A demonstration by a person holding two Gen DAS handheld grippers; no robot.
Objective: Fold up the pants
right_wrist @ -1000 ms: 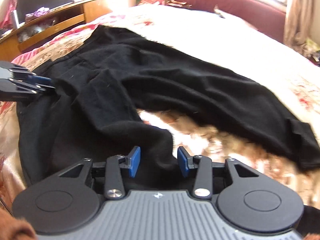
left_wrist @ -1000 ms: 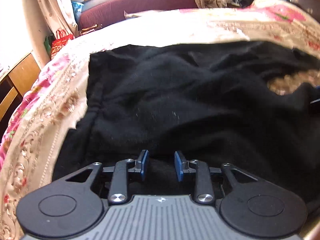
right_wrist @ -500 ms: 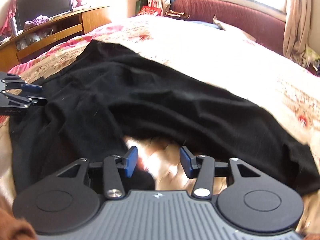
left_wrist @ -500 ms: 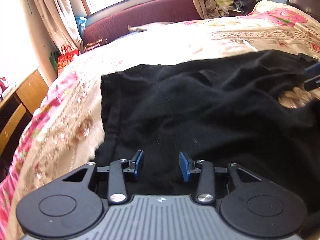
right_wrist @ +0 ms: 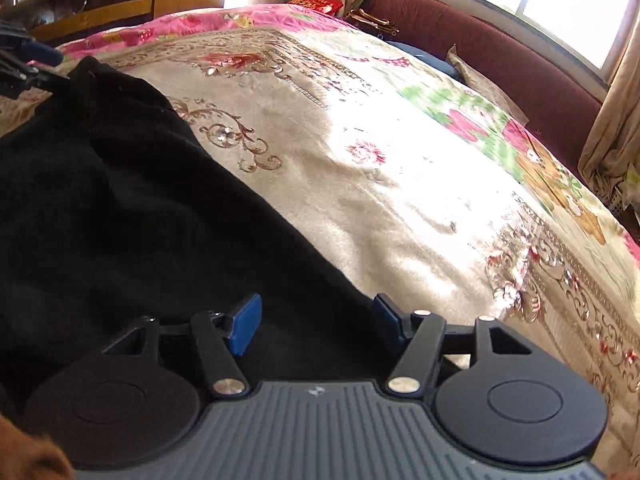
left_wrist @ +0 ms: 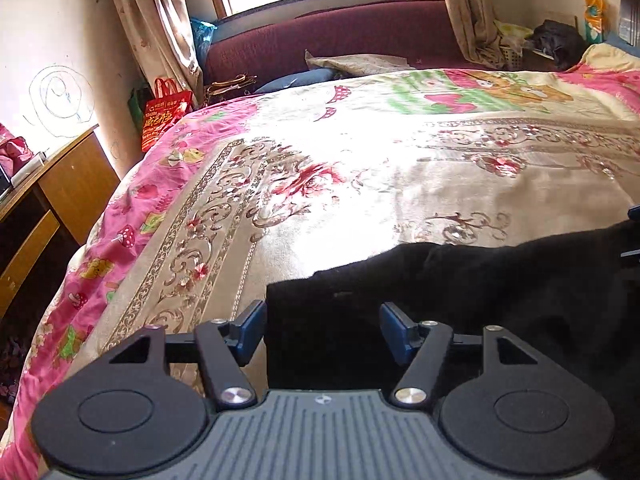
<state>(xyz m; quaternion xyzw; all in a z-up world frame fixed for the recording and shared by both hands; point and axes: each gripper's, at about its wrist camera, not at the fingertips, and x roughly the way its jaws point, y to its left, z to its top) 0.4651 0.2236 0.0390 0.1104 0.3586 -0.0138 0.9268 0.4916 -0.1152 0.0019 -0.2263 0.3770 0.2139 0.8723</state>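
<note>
Left tool: jaws stand wide, having just been opening. The black pants lie under and ahead of it; a cloth corner sits between the blue pads, but neither pad presses on it. The left pad is just off the cloth's left edge, over the bedspread; the right pad is over black fabric. From this tool the pants spread to the right and toward the camera, with bare bedspread ahead and to the left.

Right tool: jaws also wide, just been opening, nothing gripped. Black pants fill the space to its left and between its pads; the cloth's edge runs diagonally from far left down to the right pad. Whether that pad touches the edge cannot be told, as the fabric is too dark there. Ahead and to the right of this tool lies floral bedspread.

The left tool shows at the far left edge of the right wrist view, at the pants' far corner. A dark piece at the right edge of the left wrist view is probably the right tool.
</note>
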